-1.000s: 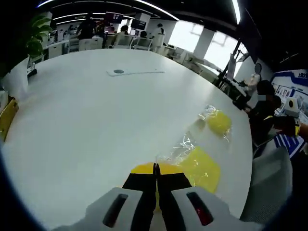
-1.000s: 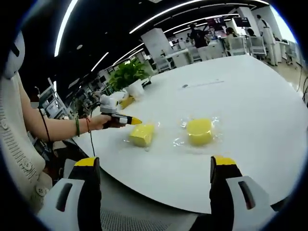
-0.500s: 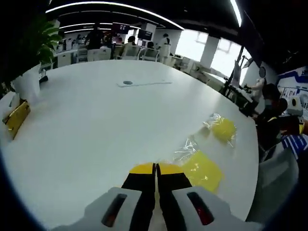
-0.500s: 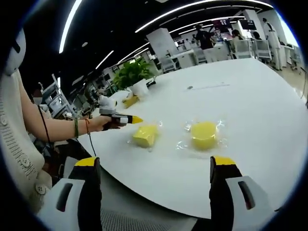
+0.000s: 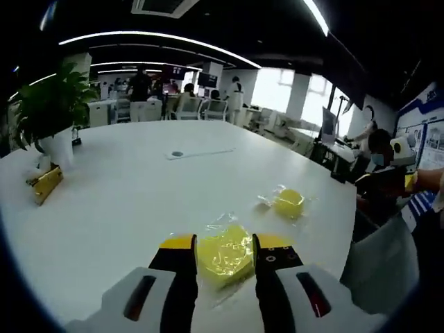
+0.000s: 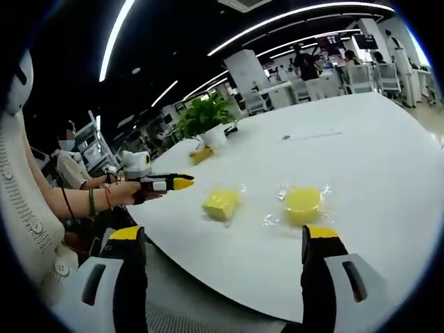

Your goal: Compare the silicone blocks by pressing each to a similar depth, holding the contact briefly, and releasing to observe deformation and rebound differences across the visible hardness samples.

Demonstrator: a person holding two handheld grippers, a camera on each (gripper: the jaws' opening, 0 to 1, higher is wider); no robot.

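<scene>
A square yellow silicone block in clear wrap lies on the white table, seen through the gap between my left gripper's open jaws. A round yellow block, also wrapped, lies farther right. In the right gripper view the left gripper, held by a hand, hovers just left of the square block without touching it. The round block sits beside it. My right gripper is wide open near the table's edge, well short of both blocks.
A potted plant and a small yellow object stand at the table's left side; the plant sits behind the blocks. A seated person and chairs are past the right edge. A small round insert marks the tabletop.
My left gripper has gone from shut to open and has drawn back off the square block. The right gripper has stayed wide open, with only a slight shift of view.
</scene>
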